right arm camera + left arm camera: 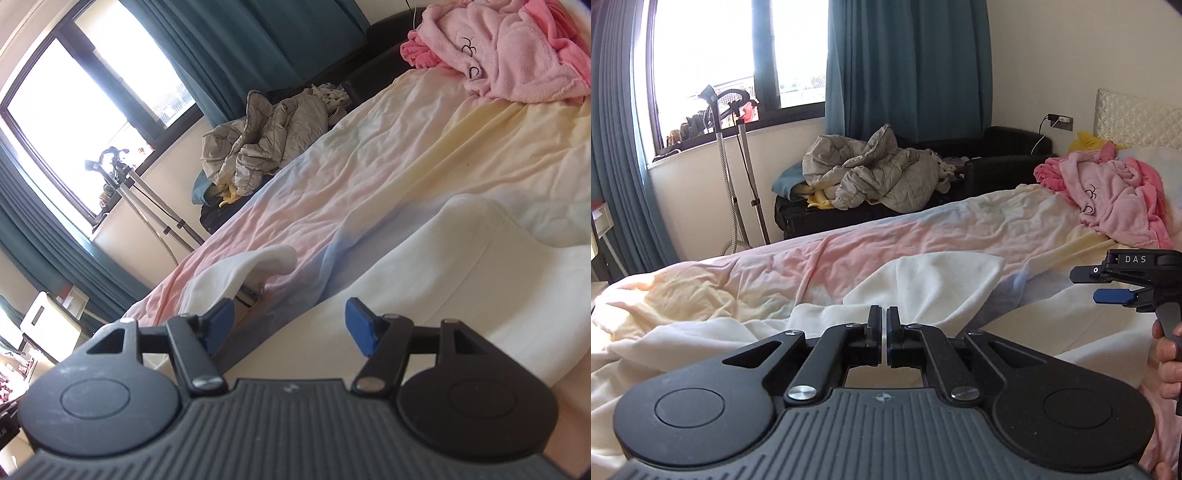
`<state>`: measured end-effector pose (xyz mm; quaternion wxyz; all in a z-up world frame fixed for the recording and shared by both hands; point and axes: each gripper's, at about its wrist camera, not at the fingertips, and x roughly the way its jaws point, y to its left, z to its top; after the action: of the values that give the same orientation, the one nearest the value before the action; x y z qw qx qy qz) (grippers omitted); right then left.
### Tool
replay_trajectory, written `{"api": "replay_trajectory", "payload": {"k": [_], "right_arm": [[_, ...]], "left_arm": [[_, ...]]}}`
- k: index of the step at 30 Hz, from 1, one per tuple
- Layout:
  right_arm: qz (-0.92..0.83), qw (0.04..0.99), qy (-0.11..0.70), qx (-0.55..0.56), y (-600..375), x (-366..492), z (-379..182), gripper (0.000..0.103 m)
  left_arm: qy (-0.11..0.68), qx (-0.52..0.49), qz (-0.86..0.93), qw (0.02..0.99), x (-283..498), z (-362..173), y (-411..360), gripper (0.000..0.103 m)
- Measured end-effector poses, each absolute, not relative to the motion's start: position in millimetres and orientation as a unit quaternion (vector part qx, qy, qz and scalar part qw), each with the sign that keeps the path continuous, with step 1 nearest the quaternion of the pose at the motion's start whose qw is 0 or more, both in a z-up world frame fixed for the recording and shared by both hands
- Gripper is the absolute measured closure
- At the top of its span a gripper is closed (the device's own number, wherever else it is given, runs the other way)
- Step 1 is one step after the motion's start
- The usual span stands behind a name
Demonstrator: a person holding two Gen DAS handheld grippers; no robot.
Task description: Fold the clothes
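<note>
The white garment (923,284) lies spread on the bed (849,236), on the near side of the pastel sheet, with one part, perhaps a sleeve (258,266), reaching toward the window side; in the right wrist view a label shows under a turned-over edge there. Its long axis seems to run across the bed, roughly from the window side toward the headboard side, though which end is the collar I cannot tell. Folding looks barely begun: the cloth is rumpled, no neat fold shows, so squaring and stacking are left. The left gripper (882,317) sits low over the garment with its fingers drawn nearly together; whether cloth is pinched between them I cannot tell. The right gripper (291,328) hovers over the white fabric with its blue-padded fingers wide apart and nothing between them. Farther off, a pink robe (1108,195) is heaped near the headboard, and a grey quilted coat (871,166) is piled on a dark bench under the window
</note>
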<state>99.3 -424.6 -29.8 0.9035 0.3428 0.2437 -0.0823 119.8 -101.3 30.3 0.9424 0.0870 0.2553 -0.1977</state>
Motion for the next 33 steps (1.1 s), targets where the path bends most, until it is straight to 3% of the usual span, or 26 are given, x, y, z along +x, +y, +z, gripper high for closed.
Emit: {"api": "replay_trajectory", "payload": {"k": [3,7,10,24,30,33], "right_arm": [[-0.069,0.908,0.255,0.325,-409.3,103.1,-31.9,0.036],[-0.057,0.915,0.266,0.300,-391.9,107.1,-35.1,0.036],[-0.056,0.919,0.274,0.279,-380.5,109.4,-39.3,0.036],[-0.091,0.944,0.282,0.143,-330.7,133.0,-54.8,0.036],[-0.096,0.951,0.239,0.170,-314.9,141.8,-60.9,0.036],[-0.076,0.935,0.208,0.276,-329.4,155.5,-63.9,0.036]], "left_arm": [[0.276,0.075,-0.168,0.943,107.7,5.6,-81.4,0.092],[0.283,0.044,-0.124,0.950,96.5,-18.8,-58.6,0.046],[0.280,0.003,-0.092,0.956,95.7,-31.4,-39.8,0.036],[0.291,-0.011,-0.082,0.953,103.4,-63.3,-14.6,0.027],[0.308,-0.057,-0.082,0.946,107.6,-70.6,-0.2,0.027],[0.305,-0.072,-0.081,0.946,107.1,-70.4,3.3,0.026]]}}
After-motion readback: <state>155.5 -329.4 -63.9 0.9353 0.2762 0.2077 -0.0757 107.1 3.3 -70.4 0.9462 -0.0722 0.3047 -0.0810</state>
